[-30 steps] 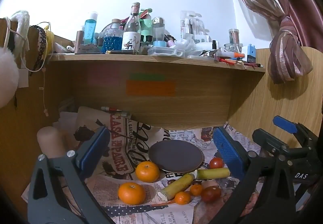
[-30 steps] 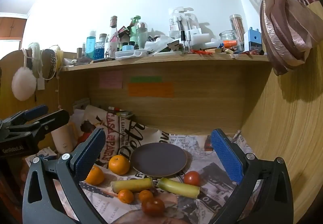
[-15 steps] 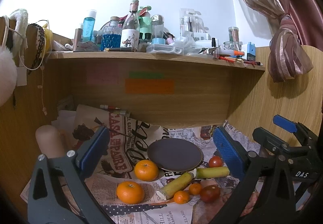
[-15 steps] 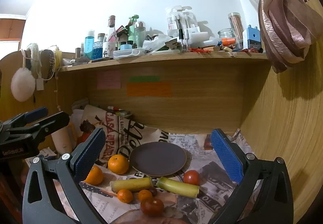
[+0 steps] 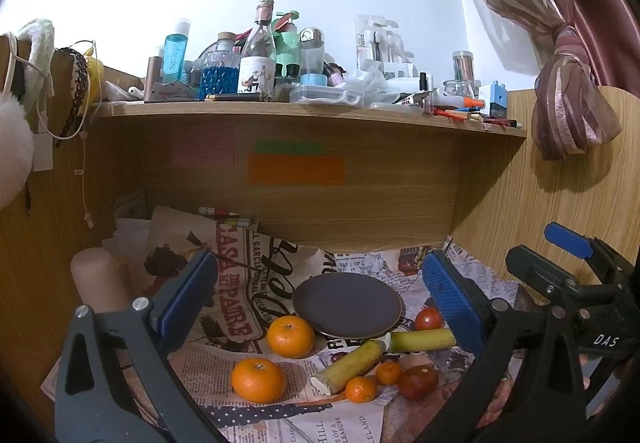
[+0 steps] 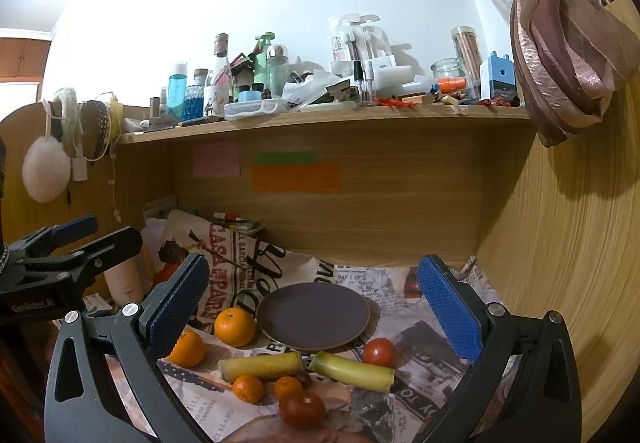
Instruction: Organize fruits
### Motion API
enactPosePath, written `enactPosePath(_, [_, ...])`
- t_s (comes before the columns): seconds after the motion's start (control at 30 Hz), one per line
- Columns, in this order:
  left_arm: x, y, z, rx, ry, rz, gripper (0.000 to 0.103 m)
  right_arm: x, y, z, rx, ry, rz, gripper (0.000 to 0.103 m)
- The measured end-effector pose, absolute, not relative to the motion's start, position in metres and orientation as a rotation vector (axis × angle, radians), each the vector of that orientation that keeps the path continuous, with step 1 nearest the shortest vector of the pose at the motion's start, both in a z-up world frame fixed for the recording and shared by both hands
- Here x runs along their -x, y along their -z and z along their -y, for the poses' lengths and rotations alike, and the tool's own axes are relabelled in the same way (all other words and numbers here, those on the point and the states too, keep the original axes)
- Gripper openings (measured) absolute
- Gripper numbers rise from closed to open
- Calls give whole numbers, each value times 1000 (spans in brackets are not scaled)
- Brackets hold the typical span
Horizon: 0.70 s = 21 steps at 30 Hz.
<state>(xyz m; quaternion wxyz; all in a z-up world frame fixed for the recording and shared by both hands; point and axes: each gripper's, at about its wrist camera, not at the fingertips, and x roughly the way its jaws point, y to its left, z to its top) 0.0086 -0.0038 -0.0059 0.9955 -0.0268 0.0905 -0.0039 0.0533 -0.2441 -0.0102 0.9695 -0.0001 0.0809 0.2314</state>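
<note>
A dark round plate (image 5: 346,305) (image 6: 313,315) lies bare on newspaper under the shelf. In front of it lie two large oranges (image 5: 291,336) (image 5: 258,380), two yellow-green stalk pieces (image 5: 349,361) (image 5: 422,339), two small mandarins (image 5: 361,389) (image 5: 388,372) and two tomatoes (image 5: 428,318) (image 5: 417,381). The right wrist view has the same fruit: an orange (image 6: 235,326), a stalk piece (image 6: 262,365), a tomato (image 6: 301,408). My left gripper (image 5: 320,303) and right gripper (image 6: 312,307) both hover open above the fruit, holding nothing.
Newspaper (image 5: 240,307) covers the desk. A cluttered shelf (image 5: 304,111) of bottles hangs overhead. Wooden walls close the back and the right side (image 6: 560,283). A beige cylinder (image 5: 98,279) stands at the left. The other gripper's body (image 5: 576,303) sits at the right.
Both views have drifted slightly; the fruit and plate stay where they were, and both grippers remain open.
</note>
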Motion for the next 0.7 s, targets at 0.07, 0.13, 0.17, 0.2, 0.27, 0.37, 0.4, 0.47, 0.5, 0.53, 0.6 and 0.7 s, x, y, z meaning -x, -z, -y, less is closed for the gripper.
enactPosePath(0.07, [-9, 6, 4, 52, 9, -182, 103, -53, 10, 244, 1, -468, -160, 103])
enactPosePath(0.13, [-9, 6, 4, 49, 8, -180, 103, -52, 10, 244, 2, -469, -159, 103])
enactPosePath(0.17, [-8, 6, 4, 47, 7, -178, 103, -52, 10, 243, 2, -469, -160, 103])
enactPosePath(0.2, [-8, 6, 5, 44, 6, -177, 103, -52, 10, 243, 3, -469, -160, 103])
enactPosePath(0.27, [-7, 6, 5, 41, 5, -176, 103, -52, 9, 243, 2, -469, -159, 103])
enactPosePath(0.37, [-7, 5, 6, 39, 5, -175, 103, -52, 9, 243, 3, -467, -157, 103])
enactPosePath(0.4, [-7, 5, 6, 39, 5, -175, 103, -51, 9, 243, 3, -467, -157, 103])
enactPosePath(0.47, [-7, 5, 6, 39, 6, -176, 103, -52, 9, 243, 4, -468, -158, 103])
enactPosePath(0.5, [-7, 5, 6, 39, 6, -175, 103, -51, 9, 243, 4, -467, -157, 103])
enactPosePath(0.53, [-7, 5, 5, 39, 5, -175, 103, -51, 9, 243, 4, -466, -156, 103])
enactPosePath(0.6, [-7, 5, 6, 40, 6, -174, 103, -52, 9, 243, 3, -468, -156, 103])
enactPosePath(0.7, [-6, 4, 7, 37, 4, -172, 103, -51, 8, 243, 0, -468, -153, 103])
